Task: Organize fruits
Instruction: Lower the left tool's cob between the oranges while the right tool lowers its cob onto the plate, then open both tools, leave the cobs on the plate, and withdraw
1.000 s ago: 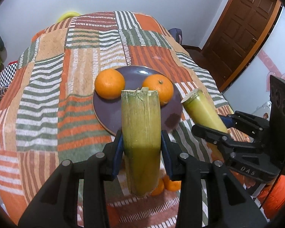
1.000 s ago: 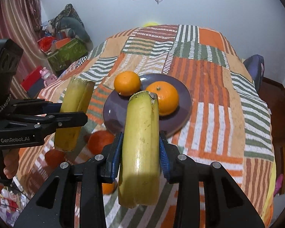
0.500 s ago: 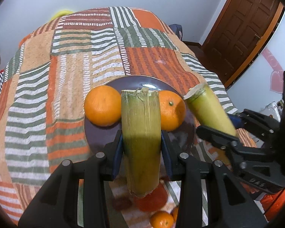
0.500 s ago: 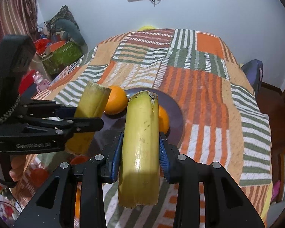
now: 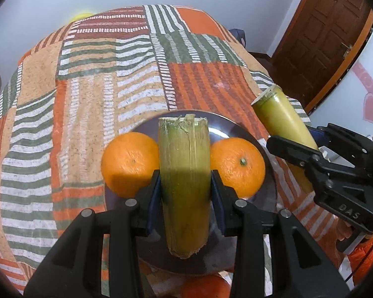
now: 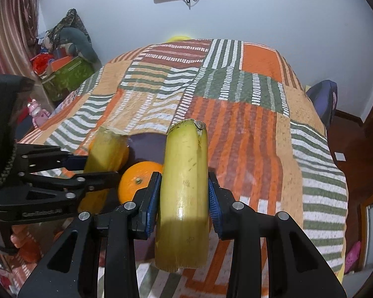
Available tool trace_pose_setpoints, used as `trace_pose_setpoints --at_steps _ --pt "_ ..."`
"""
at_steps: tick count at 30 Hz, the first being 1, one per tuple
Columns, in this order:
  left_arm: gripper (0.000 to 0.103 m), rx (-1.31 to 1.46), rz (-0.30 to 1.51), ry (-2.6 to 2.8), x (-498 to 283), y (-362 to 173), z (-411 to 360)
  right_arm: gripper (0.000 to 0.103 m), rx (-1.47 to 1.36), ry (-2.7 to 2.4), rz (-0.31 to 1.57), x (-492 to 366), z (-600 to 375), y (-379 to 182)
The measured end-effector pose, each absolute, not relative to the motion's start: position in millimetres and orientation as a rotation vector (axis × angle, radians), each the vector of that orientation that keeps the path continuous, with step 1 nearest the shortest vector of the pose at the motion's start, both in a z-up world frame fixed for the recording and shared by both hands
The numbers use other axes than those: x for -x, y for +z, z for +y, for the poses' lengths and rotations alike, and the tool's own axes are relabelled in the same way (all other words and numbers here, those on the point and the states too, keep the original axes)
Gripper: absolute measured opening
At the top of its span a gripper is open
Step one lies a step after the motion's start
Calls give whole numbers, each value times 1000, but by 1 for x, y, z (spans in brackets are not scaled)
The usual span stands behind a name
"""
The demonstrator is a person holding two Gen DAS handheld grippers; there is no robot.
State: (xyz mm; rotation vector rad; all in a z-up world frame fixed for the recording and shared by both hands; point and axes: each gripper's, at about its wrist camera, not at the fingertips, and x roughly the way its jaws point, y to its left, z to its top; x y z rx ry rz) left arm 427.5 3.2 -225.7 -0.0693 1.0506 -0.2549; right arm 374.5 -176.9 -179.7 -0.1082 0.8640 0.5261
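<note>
My left gripper [image 5: 185, 191] is shut on a greenish-yellow sugarcane piece [image 5: 184, 168], held upright over a dark purple plate [image 5: 238, 131]. Two oranges sit on that plate, one left [image 5: 129, 161] and one right [image 5: 237, 165] of the cane. My right gripper [image 6: 184, 196] is shut on a second, smoother yellow cane piece [image 6: 184, 186], just right of the plate [image 6: 146, 144]. In the left wrist view that second cane [image 5: 283, 121] shows at the right in the other gripper. In the right wrist view the left-held cane [image 6: 107, 154] covers one orange; the other orange [image 6: 136, 181] shows.
A patchwork striped cloth [image 5: 107, 74] covers the table. More oranges [image 5: 204, 285] lie near the front edge below the plate. A brown door [image 5: 320, 32] stands at the right. Boxes and toys [image 6: 64, 74] are piled on the left, and a chair back [image 6: 323, 99] is beyond the table.
Both grippers have moved forward over the table with their cane pieces; the plate and oranges now lie closer and lower in both views. Both grips are unchanged.
</note>
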Motion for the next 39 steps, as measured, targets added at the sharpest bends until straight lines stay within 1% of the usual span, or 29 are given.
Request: trace_pose_setpoints --at_steps 7,19,20,21,23,31,37,39 --pt "37 66 1040 -253 -430 -225 1 33 78 528 880 -387 -181 -188" --pt "39 77 1054 -253 -426 -226 4 32 86 593 875 -361 -175 -180" --pt "44 76 1050 -248 -424 -224 4 32 88 601 876 -359 -173 -180" --pt "51 69 1035 -237 -421 -221 5 32 90 607 876 -357 -172 -180" --pt "54 60 1009 -223 -416 -214 6 32 95 619 875 -353 -168 -180" --pt "54 52 969 -224 -387 -190 27 32 107 676 880 -342 -147 -183" --pt "54 59 954 -238 -376 -181 30 32 195 706 860 -337 -122 -190" --pt "57 66 952 -260 -376 -178 27 32 194 731 869 -340 -120 -190"
